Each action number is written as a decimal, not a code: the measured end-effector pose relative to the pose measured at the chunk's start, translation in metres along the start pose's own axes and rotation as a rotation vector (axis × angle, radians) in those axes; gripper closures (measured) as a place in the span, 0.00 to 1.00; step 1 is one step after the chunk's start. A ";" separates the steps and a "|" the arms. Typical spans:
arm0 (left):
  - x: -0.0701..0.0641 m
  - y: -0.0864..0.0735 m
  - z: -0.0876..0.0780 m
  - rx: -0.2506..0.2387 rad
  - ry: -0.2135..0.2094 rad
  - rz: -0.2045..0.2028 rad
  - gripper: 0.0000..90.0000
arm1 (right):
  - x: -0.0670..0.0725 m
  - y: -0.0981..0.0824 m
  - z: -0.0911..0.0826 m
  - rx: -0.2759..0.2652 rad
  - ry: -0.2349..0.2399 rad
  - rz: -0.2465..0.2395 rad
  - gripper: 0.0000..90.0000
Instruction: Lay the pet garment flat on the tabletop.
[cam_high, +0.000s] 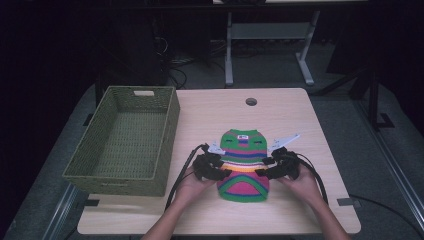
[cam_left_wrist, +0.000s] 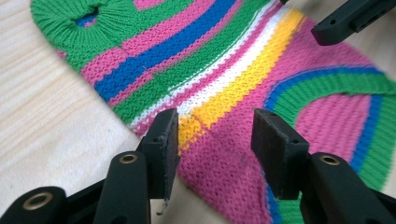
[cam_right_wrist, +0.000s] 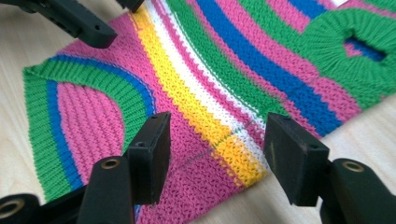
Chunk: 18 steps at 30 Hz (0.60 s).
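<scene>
A small knitted striped garment (cam_high: 243, 165) in green, pink, blue, yellow and white lies flat on the wooden table (cam_high: 210, 112). My left gripper (cam_high: 223, 172) is at its left edge and stands open, jaws straddling the yellow and white stripes of the garment (cam_left_wrist: 224, 88); gripper point (cam_left_wrist: 215, 144). My right gripper (cam_high: 261, 170) is at the right edge, also open, its jaws over the yellow stripe end of the garment (cam_right_wrist: 196, 88); gripper point (cam_right_wrist: 217, 149). The other gripper's jaw tip shows at the upper corner of each gripper view.
An empty green woven basket (cam_high: 125, 137) stands on the table's left side. A round cable hole (cam_high: 251, 102) sits near the far edge. A desk frame and cables lie on the floor beyond.
</scene>
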<state>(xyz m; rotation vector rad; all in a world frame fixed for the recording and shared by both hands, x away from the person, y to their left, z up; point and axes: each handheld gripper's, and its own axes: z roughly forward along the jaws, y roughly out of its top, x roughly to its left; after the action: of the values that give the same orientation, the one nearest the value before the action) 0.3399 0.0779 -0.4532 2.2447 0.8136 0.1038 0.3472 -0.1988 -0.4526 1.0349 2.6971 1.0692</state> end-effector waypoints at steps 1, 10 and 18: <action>0.000 0.000 0.000 0.000 0.000 0.000 0.53 | 0.000 0.000 0.000 0.000 0.000 0.000 0.43; 0.007 -0.011 -0.012 -0.014 0.027 -0.036 0.42 | -0.004 -0.003 -0.010 -0.019 0.012 0.036 0.36; 0.004 -0.014 -0.017 -0.029 0.040 -0.038 0.38 | -0.005 -0.006 -0.017 -0.027 0.017 0.049 0.34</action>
<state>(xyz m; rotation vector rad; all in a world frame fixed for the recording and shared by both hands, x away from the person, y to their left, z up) 0.3312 0.0982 -0.4505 2.2058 0.8700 0.1424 0.3431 -0.2149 -0.4443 1.0987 2.6759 1.1235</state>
